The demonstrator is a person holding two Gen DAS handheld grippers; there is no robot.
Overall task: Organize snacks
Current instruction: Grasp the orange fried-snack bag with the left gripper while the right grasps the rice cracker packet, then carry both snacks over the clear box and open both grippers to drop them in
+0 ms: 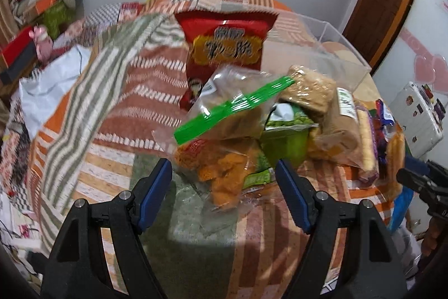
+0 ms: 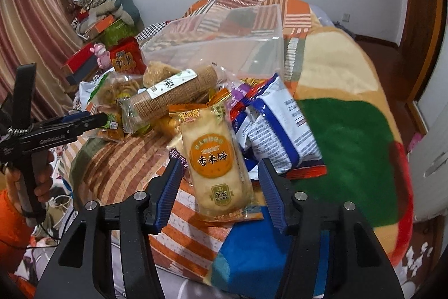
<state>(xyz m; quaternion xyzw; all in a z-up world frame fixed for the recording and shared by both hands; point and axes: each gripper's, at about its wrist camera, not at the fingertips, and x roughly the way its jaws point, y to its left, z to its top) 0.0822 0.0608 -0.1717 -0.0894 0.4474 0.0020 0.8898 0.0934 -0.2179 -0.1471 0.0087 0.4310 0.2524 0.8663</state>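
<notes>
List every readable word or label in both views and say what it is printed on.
"香米饼": rice cracker packet, orange circle.
"不含": same packet, small green badge.
"GenRobot": left gripper body, faint.
Red snack bag: large yellow characters, blurred.
Blue-white packet and biscuit sleeve label: too small to read.

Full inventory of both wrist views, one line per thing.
clear plastic storage bin: 1, transparent, on the bed behind the snack pile
red crinkly snack bag: 1, red, standing at the pile's left
clear bag with green clip: 1, green clip, front left
orange rice-cracker pack: 1, orange and cream, between the right jaws
blue-and-white foil packet: 1, right of the cracker pack
round brown biscuit sleeve: 1, brown, mid-pile
patchwork striped bedspread: 1, orange, green, white
left hand-held gripper: open
right hand-held gripper: open
</notes>
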